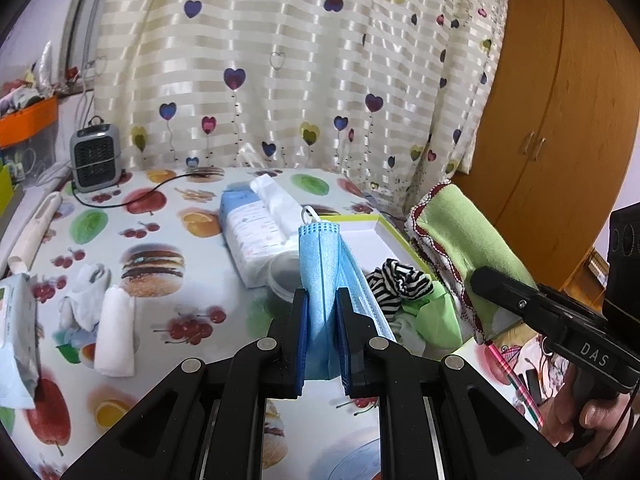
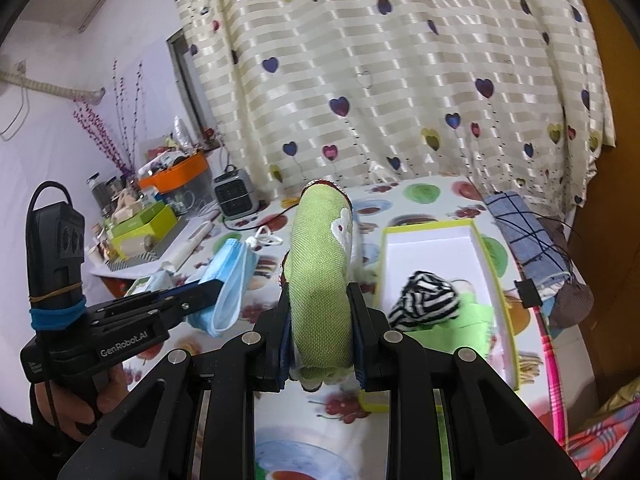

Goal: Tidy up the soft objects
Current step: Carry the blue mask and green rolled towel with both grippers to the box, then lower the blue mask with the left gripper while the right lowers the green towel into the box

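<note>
A: What do the 2 tongs hold?

B: Left tongs (image 1: 322,300) are clamped on a folded blue face mask (image 1: 320,276), held upright off the worktop (image 1: 100,208). Right tongs (image 2: 320,300) are clamped on a green cloth (image 2: 320,256) with a dark red scalloped edge, also lifted.

A: Where do the items go?

B: Probably the white box (image 2: 432,248) with a yellow-green rim, at 2 o'clock from the right tongs. It already contains a striped black-and-white piece (image 2: 424,300) and some light green fabric (image 2: 474,314).

A: How far along is the sorting?

B: Seemingly partway. 2 items are boxed and 2 are in hand. At 9 o'clock from the left tongs, a rolled white cloth (image 1: 116,332) and a crumpled white cloth (image 1: 86,294) lie loose; a tissue pack (image 1: 256,228) sits at 11 o'clock.
</note>
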Demonstrator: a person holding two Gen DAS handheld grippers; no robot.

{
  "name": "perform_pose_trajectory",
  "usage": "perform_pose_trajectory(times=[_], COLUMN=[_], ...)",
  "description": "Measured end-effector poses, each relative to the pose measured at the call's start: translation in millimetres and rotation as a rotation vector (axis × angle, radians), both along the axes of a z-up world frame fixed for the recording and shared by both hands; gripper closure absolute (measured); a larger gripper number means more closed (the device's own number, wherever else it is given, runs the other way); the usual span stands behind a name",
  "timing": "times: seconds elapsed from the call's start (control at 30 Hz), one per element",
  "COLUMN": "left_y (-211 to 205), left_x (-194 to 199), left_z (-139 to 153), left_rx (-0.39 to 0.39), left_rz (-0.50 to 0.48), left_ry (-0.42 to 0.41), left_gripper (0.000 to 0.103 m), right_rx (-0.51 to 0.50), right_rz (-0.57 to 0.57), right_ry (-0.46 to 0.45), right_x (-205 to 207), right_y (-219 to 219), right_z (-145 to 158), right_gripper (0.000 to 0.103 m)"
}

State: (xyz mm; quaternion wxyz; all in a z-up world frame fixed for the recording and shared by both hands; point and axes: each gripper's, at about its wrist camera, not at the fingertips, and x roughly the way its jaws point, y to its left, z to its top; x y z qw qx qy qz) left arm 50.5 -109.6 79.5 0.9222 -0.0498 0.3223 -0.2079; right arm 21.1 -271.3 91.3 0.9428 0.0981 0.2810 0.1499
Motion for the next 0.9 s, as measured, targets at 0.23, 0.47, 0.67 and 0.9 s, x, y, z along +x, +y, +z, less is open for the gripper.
perform_pose_trajectory(times=[0.23, 0.47, 0.67, 0.9], left_y=[-21.2, -42.8, -59.4, -72.7], left_x=[11.3, 24.5, 37.8, 53.3], left_z=[0.8, 0.8, -1.9, -6.6], left_rx=[0.014, 0.031, 0.050, 0.064], left_rz=[-0.038, -0.067, -0.084, -0.094], left_ry=[-0.004, -0.003, 0.001, 0.017], left_gripper=[0.091, 0.091, 0.091, 0.091], right_rx=[0.013, 0.014, 0.005, -0.020], right_rz=[-0.055, -0.103, -0.140, -0.175], right_ry=[0.010, 0.025, 0.042, 0.073], right_x=[5.6, 14.4, 31.1, 63.7], right_y=[-24.1, -46.2, -66.0, -88.7], right_z=[-4.4, -10.6, -17.2, -29.1], right_gripper=[0.078, 0.078, 0.078, 0.078])
